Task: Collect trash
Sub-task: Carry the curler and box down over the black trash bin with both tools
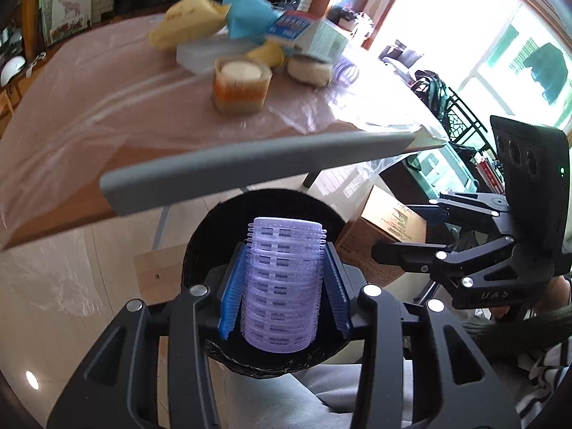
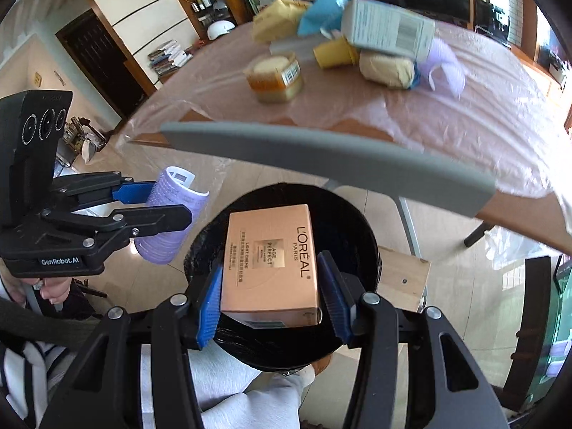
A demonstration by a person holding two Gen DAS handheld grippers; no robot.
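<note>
The left gripper (image 1: 282, 286) has its blue pads clamped on either side of a lilac hair roller (image 1: 282, 282), jaws drawn in almost fully against it. The roller hangs directly above the mouth of a black bin (image 1: 200, 243) that stands on the floor, just near of the table edge. The right gripper (image 2: 271, 286) is closed on a rose-gold L'Oréal carton (image 2: 271, 264), pads pressed to its two side faces; the carton sits over the same bin (image 2: 361, 236). In the right wrist view the left gripper (image 2: 164, 203) appears at the left with the roller (image 2: 171, 211) in its grip, beside the bin rather than over it.

On the table (image 1: 107, 100), under a clear plastic sheet, further items lie clustered at the far side: an orange-and-clear tub (image 1: 241, 85) with a white lid, a yellow packet (image 1: 189, 21), a blue wrapper (image 1: 250, 10), and a pale box (image 2: 388, 32). A grey padded strip (image 1: 250, 175) runs along the near table edge. A cardboard box (image 1: 386, 232) stands on the floor to the right.
</note>
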